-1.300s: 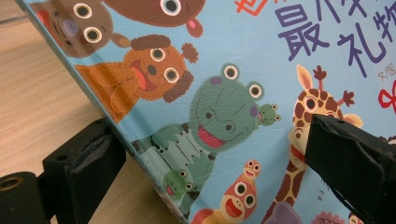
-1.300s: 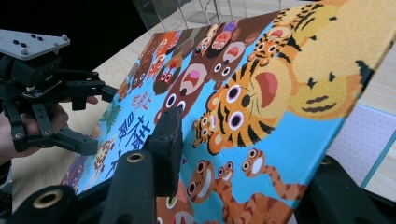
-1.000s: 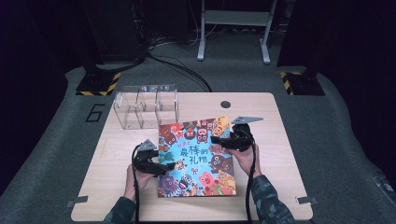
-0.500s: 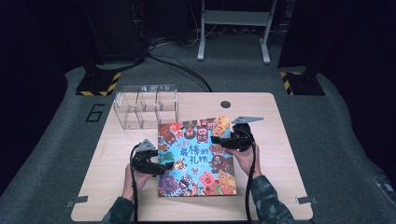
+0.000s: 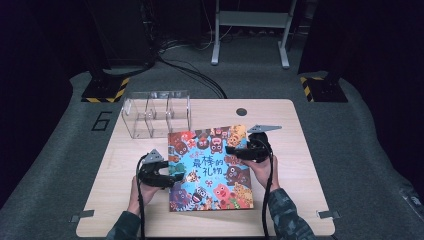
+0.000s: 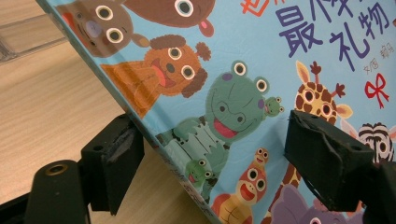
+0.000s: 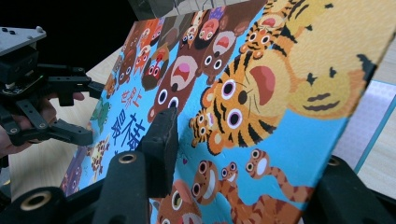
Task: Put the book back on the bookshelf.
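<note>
On table centre, picture book (image 5: 210,167), left edge between left gripper (image 5: 172,176) jaws, closing but apart, pads clear of cover. Right gripper (image 5: 231,150) over right edge, upper pad on cover, opening; grip unclear.

Glossy paper-covered picture book (image 5: 210,167), pale matt wood-grain table (image 5: 295,190), clear plastic organiser (image 5: 156,113).

Lab/studio: dark curtains, taped stand bases (image 5: 106,92), floor cables (image 5: 192,75).
</note>
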The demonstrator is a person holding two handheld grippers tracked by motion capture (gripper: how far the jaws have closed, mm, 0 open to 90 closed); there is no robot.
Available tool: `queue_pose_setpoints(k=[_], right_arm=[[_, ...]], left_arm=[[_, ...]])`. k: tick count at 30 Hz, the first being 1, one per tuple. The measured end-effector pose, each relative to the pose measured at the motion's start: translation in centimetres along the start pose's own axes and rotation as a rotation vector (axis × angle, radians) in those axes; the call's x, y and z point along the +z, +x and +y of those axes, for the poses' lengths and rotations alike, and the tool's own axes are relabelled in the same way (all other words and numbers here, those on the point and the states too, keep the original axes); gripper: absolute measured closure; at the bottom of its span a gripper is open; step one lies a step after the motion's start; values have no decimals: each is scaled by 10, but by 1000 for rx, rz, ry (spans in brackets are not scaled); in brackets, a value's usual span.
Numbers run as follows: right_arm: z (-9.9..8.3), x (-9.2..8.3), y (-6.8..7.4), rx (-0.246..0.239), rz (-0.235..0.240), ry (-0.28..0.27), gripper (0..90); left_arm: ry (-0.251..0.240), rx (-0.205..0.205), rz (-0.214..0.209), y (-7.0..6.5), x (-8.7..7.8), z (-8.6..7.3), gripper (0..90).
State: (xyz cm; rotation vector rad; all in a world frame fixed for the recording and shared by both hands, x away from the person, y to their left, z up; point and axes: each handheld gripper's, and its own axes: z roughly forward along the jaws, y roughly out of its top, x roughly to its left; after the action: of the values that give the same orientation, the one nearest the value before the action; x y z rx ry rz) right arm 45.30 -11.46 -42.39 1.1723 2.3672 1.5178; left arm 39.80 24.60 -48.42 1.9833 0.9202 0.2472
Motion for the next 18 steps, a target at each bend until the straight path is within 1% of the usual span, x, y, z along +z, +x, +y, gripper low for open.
queue_pose_setpoints(k=[1,3,5,6,7,8,9,10,11,12,13,14,16,17,18], right_arm=[[0,0,0,1,-1,0,509],[-1,0,-1,15,-6,8,499],[-1,0,-2,18,-7,8,494],[-1,0,-2,17,-10,8,491],[-1,0,-2,16,-11,10,487],[-1,0,-2,15,-16,11,477],[-1,1,-1,21,-20,18,471],[-1,1,-1,19,-20,20,458],[-1,1,-1,16,-30,31,457],[-1,1,-1,21,-27,28,457],[-2,1,-1,21,-27,27,457],[-1,1,-1,19,-26,26,457],[-1,0,-1,20,-27,27,456],[-1,0,-1,23,-26,28,456],[-1,0,-1,25,-24,29,456]], left_arm=[[0,12,8,0,0,0,211],[-9,7,14,-1,-1,0,229],[-7,25,21,-1,-2,1,233],[-9,17,21,-2,-2,1,235],[-8,23,25,-2,-2,1,236],[4,33,21,-2,-3,2,238],[-6,37,35,-3,-3,2,238],[2,60,39,-3,-4,3,239],[-3,61,43,-4,-4,3,242],[8,49,34,-5,-5,4,244],[8,54,35,-5,-5,4,245],[11,69,39,-4,-6,4,245],[12,73,42,-5,-6,4,246],[12,62,39,-6,-6,4,246],[14,73,46,-5,-6,5,246]])
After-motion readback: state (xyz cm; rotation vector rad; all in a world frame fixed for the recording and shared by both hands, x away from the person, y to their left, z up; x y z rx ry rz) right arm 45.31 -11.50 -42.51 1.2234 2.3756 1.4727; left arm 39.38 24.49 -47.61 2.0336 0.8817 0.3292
